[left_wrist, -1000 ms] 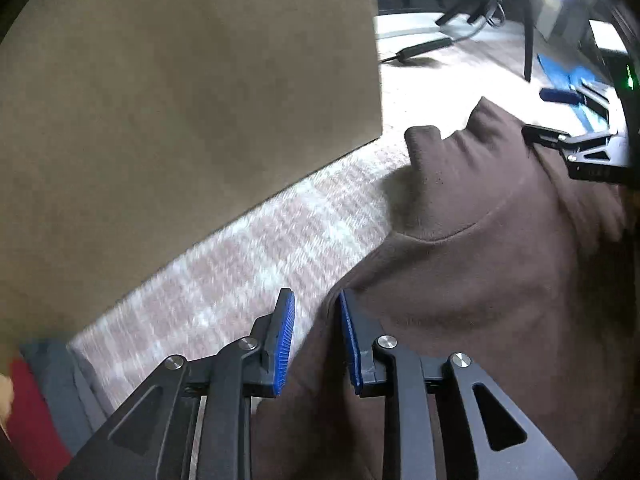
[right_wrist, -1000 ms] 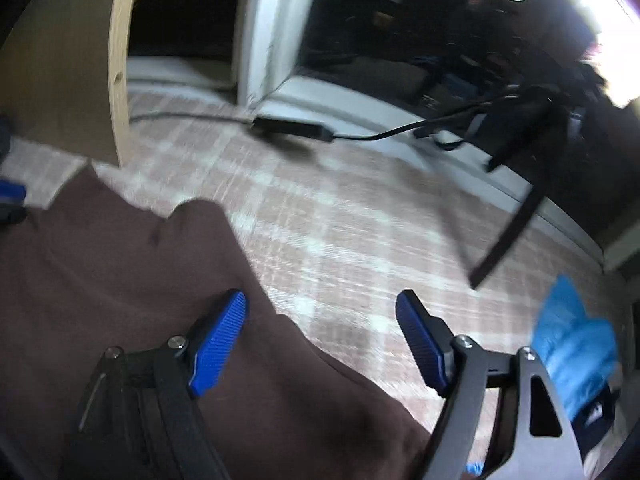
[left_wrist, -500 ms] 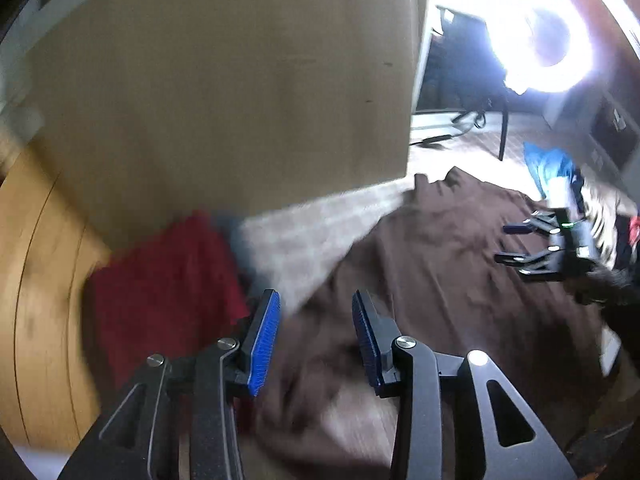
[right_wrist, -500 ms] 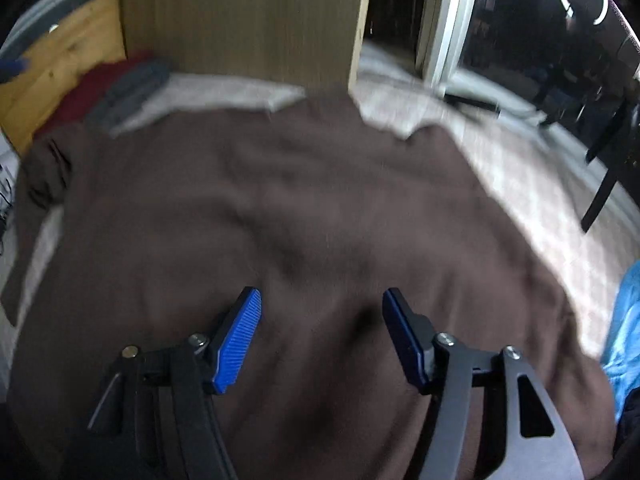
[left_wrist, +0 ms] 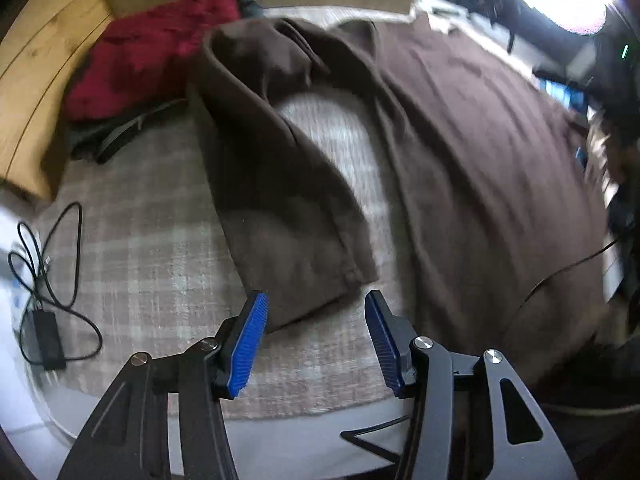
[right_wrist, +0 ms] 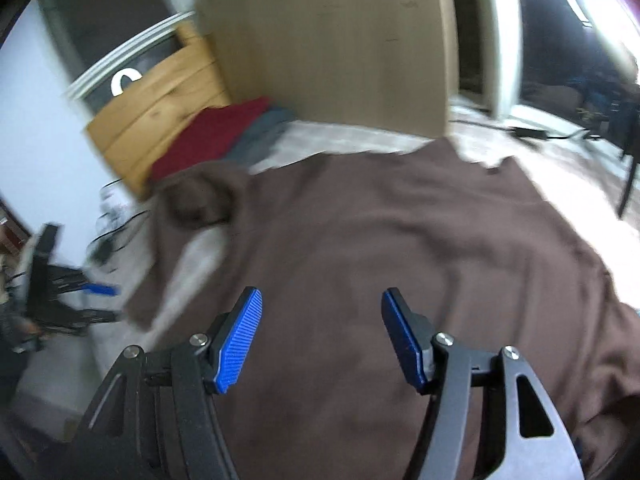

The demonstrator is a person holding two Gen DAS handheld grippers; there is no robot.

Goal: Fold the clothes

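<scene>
- The brown shirt (right_wrist: 400,248) lies spread flat on the checked rug (left_wrist: 132,248), its body wide open and one long sleeve (left_wrist: 280,200) stretched out beside it
- The left gripper (left_wrist: 316,340) hangs over the cuff end of that sleeve; its blue pads (left_wrist: 248,344) have just been opening and stand apart with nothing pressed between them
- The right gripper (right_wrist: 320,340) hovers over the shirt's body, fingers apart, holding nothing
- A red garment (left_wrist: 152,48) lies folded by a wooden board (left_wrist: 36,80) past the sleeve
- A black cable (left_wrist: 48,264) lies coiled on the rug's edge
</scene>
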